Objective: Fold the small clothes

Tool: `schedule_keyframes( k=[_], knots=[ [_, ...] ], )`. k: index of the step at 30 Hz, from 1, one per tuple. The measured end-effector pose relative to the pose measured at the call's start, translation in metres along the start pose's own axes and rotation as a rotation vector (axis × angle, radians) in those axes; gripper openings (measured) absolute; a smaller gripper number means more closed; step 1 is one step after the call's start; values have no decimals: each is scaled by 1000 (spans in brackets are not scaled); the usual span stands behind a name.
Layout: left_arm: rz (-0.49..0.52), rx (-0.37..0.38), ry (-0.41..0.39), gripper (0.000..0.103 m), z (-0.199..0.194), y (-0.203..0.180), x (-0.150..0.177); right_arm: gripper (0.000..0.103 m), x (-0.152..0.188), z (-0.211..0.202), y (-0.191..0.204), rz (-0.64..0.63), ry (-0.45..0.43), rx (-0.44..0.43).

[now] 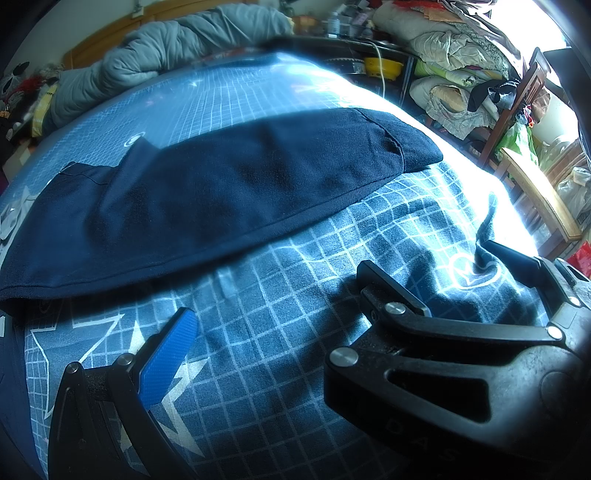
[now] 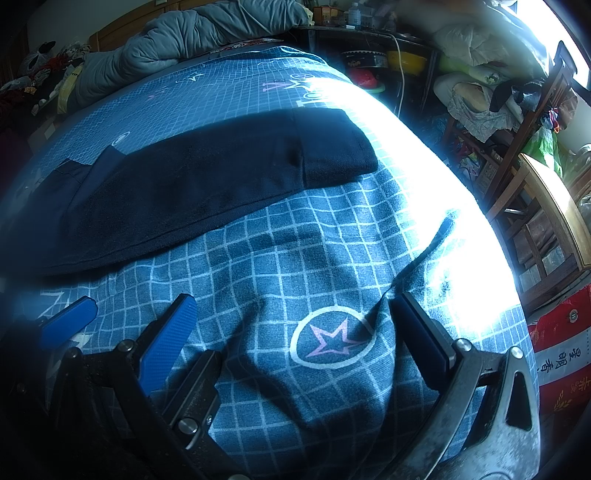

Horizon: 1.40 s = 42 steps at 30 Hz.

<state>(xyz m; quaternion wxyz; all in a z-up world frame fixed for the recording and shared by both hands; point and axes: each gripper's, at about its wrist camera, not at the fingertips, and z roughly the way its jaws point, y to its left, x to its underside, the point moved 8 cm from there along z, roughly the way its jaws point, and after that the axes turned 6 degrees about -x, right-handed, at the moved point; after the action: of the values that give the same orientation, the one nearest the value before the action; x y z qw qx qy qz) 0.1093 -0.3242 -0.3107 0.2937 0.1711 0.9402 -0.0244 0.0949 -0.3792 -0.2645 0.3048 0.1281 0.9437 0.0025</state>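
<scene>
A dark navy knit garment (image 1: 221, 192), folded into a long band, lies flat across the bed's blue grid-patterned sheet (image 1: 280, 325), ahead of both grippers. The left gripper (image 1: 273, 295) and the right gripper (image 2: 295, 306) hover low over the sheet, jaws spread wide and holding nothing. A grey quilt (image 2: 207, 26) is bunched at the far end.

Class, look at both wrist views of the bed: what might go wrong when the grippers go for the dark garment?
1. Both grippers, left and right, are open over the loose bedsheet, short of the garment. Closing too early would probably pinch a wrinkle instead.
2. The garment already lies in layers; gripping only the top one may undo the fold.
3. Glare whitens the sheet near the garment's right end, hiding that edge.
</scene>
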Motion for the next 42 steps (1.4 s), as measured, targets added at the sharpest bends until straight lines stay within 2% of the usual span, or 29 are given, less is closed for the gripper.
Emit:
schedule_keyframes(
  k=[33, 42],
  knots=[
    [-7, -2, -5, 103, 0, 0, 0, 103, 0, 1, 1, -1, -2, -3],
    [-26, -36, 11, 103, 1, 5, -4, 103, -7, 9, -7, 14, -5, -21]
  ],
)
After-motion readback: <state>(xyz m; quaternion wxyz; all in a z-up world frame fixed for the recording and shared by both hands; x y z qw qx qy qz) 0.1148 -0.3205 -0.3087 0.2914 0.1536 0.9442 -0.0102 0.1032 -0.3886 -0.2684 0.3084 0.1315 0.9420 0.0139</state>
